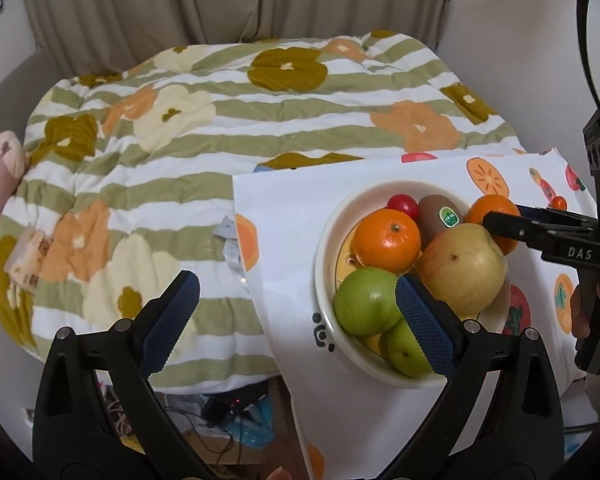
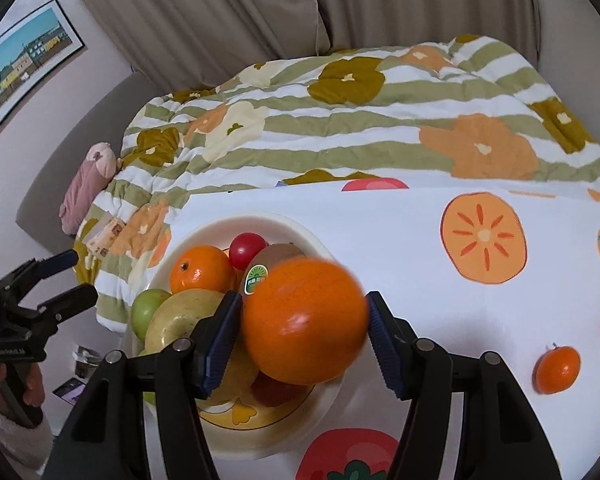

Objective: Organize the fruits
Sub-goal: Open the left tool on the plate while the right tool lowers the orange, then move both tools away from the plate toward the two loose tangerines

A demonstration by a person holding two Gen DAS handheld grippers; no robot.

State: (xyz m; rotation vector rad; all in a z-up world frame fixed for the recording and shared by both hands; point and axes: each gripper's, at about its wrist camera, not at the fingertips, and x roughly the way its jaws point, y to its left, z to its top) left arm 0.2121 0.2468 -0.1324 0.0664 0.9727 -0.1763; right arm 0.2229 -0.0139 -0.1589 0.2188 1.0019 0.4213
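The orange [image 2: 304, 320] sits clamped in your right gripper [image 2: 300, 336] just above the crowded bowl [image 2: 188, 240], so lower it gently onto the other fruit before letting go, keeping your wide, empty left gripper [image 1: 296, 320] clear.

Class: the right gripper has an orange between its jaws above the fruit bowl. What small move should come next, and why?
Probably lower the right gripper a little further and then open it. The orange it holds hangs over the bowl, which already carries other fruit; its right side seems to have room. The left gripper stands open and empty at the bowl's near rim, so it need not move.
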